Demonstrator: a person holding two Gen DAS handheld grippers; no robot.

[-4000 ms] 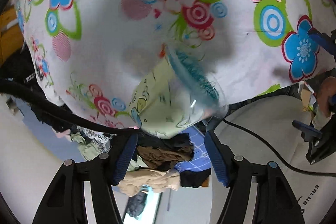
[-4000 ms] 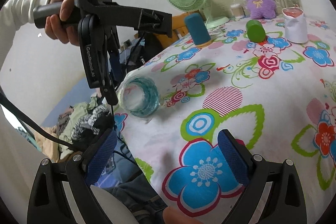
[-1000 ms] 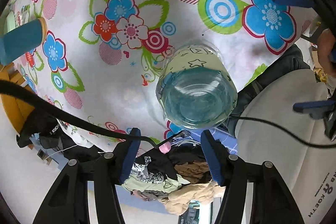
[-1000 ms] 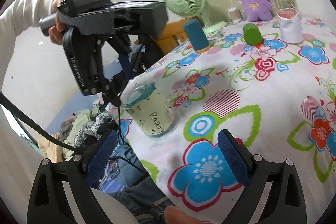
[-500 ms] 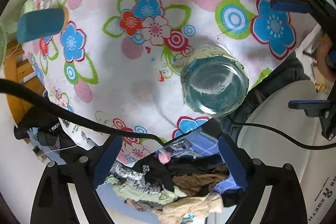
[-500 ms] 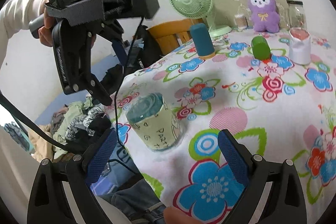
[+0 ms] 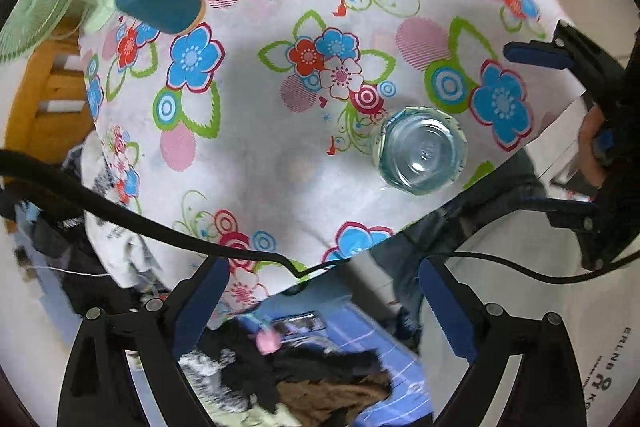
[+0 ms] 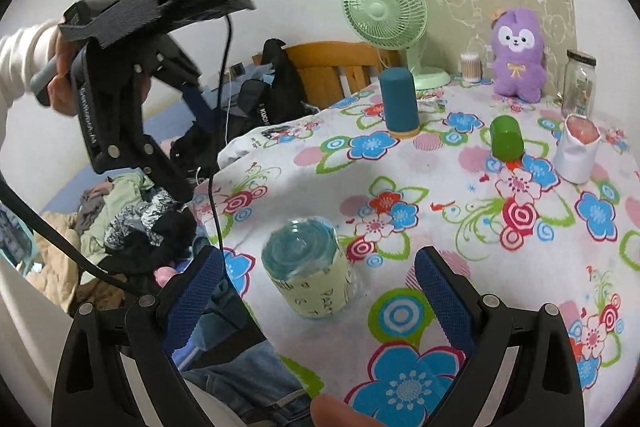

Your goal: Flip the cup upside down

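**Cup stands mouth-down near the tabletop's edge, both tools clear of it**

The cup (image 8: 306,267) rests on the flowered tabletop (image 8: 460,227) with its closed blue-tinted base facing up and its mouth against the cloth, so the flip looks done. It sits close to the near edge, a pale printed label wrapped round its side. That inverted stance is stable: the wide rim is down and nothing leans on it.

The left hand-held gripper (image 7: 322,297) hangs above the table edge with its blue pads spread wide and nothing between them; seen from its camera, the cup (image 7: 420,151) lies ahead and somewhat to the right, well apart from the fingertips. Judging by that gap, this tool has let go and is out of reach of the cup.

The right hand-held gripper (image 8: 316,291) is low and near the same edge, jaws likewise spread and empty. The cup appears between its pads in view but lies beyond them, untouched.
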